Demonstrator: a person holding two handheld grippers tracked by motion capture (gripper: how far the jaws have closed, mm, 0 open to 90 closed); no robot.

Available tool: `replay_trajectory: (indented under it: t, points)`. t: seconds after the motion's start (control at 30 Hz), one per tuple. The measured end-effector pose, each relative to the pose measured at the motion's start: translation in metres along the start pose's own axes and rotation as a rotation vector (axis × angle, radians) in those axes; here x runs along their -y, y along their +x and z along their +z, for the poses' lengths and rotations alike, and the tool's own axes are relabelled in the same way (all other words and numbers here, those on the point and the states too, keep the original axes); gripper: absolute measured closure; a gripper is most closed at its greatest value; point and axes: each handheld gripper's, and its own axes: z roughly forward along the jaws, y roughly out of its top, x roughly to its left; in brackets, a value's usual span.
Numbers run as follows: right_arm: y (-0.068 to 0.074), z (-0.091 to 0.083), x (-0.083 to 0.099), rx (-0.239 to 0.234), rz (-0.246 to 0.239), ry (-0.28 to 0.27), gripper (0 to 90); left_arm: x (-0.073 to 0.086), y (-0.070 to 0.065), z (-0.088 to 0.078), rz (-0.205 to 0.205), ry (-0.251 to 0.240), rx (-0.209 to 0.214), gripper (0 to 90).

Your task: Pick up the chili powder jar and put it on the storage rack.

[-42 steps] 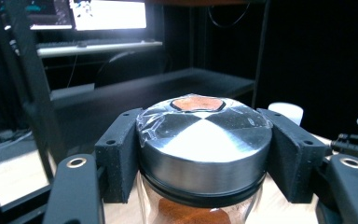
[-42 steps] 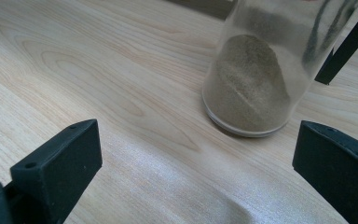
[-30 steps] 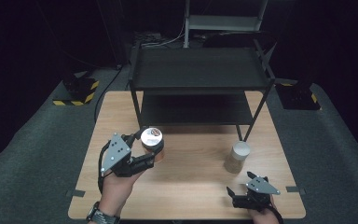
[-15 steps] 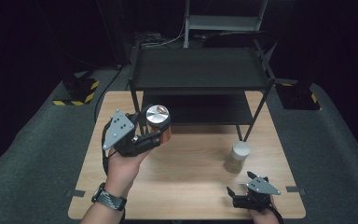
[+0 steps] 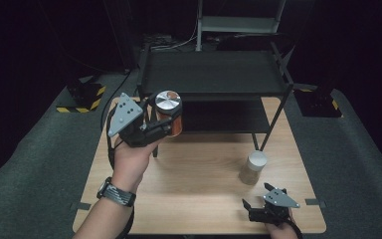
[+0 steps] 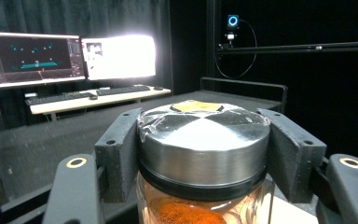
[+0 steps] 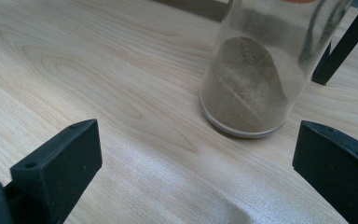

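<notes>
My left gripper is shut on a glass jar of orange powder with a silver metal lid, held in the air in front of the black shelf rack. In the left gripper view the jaws clamp the jar just under its lid. My right gripper rests open near the table's front right edge. A second jar with grey-brown powder and a pale lid stands upright on the table just beyond it. The right gripper view shows that jar ahead of the wide jaws, not between them.
The wooden table carries the two-level black rack at its far side, with thin legs near the grey-brown jar. Dark floor mats surround the table. Monitors and a keyboard stand far off in the left gripper view.
My left gripper has lifted the orange-powder jar off the table and carried it up and toward the rack. The right gripper and the grey-brown jar have stayed put.
</notes>
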Motion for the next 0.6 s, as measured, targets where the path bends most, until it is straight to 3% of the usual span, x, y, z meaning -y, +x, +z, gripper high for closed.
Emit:
replay_trajectory:
  t: [0.2,0.6]
  points:
    - [0.0,0.0,0.0,0.001,0.001,0.0,0.2,-0.023,0.004,0.006,0.016,-0.017,-0.023,34.4]
    - [-0.001,-0.001,0.0,-0.002,0.011,-0.001,0.2,-0.04,0.006,0.019,0.001,-0.042,-0.036,34.3]
